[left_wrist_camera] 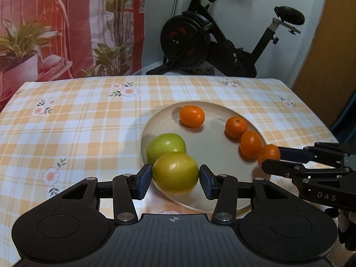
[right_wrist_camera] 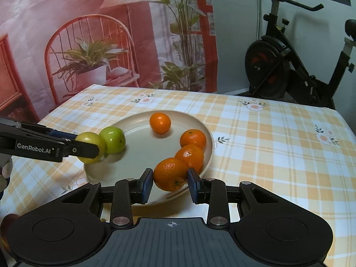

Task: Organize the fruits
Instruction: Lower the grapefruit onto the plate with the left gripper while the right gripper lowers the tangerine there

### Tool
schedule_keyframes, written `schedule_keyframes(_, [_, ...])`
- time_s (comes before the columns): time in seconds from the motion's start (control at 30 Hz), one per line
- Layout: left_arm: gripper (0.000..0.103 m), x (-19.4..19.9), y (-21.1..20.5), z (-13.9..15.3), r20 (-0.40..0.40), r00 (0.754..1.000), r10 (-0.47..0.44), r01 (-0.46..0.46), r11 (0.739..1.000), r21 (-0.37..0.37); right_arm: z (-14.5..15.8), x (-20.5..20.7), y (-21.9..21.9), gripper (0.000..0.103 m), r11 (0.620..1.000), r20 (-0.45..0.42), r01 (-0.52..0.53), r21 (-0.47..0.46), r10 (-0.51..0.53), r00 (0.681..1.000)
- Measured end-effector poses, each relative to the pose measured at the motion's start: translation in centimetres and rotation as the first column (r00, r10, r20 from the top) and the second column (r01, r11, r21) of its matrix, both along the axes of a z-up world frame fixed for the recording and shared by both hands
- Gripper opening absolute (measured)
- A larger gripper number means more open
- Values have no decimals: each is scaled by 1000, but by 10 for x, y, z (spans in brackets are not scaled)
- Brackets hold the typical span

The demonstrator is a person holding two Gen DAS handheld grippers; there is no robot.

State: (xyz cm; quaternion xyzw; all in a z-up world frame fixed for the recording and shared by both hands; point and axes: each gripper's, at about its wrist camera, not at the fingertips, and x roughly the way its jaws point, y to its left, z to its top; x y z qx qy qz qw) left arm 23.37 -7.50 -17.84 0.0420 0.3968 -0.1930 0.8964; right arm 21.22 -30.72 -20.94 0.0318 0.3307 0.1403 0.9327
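Note:
A cream plate (left_wrist_camera: 209, 153) (right_wrist_camera: 138, 131) on the checked tablecloth holds two green apples and several oranges. My left gripper (left_wrist_camera: 175, 179) (right_wrist_camera: 89, 149) is shut on the near green apple (left_wrist_camera: 175, 172) (right_wrist_camera: 89, 140) at the plate's near left rim, touching the second green apple (left_wrist_camera: 165, 145) (right_wrist_camera: 113, 139). My right gripper (right_wrist_camera: 170, 181) (left_wrist_camera: 270, 156) is shut on the nearest orange (right_wrist_camera: 170, 173) (left_wrist_camera: 269, 153) at the plate's rim, beside two more oranges (right_wrist_camera: 190, 156) (right_wrist_camera: 193, 138). A lone orange (right_wrist_camera: 160, 123) (left_wrist_camera: 192, 116) lies at the plate's far side.
The table's far edge (left_wrist_camera: 142, 76) meets a printed backdrop (right_wrist_camera: 89, 33). An exercise bike (left_wrist_camera: 211, 37) (right_wrist_camera: 289, 62) stands behind the table on the right. An orange wall panel (left_wrist_camera: 333, 44) is at far right.

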Motion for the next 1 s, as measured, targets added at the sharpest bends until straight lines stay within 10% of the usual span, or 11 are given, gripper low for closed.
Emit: schedule_keyframes(1.0, [45,48,-20,-9,87,995,53,-60,995,80,-7,6,11,31,996,2,-50,-72,50,999])
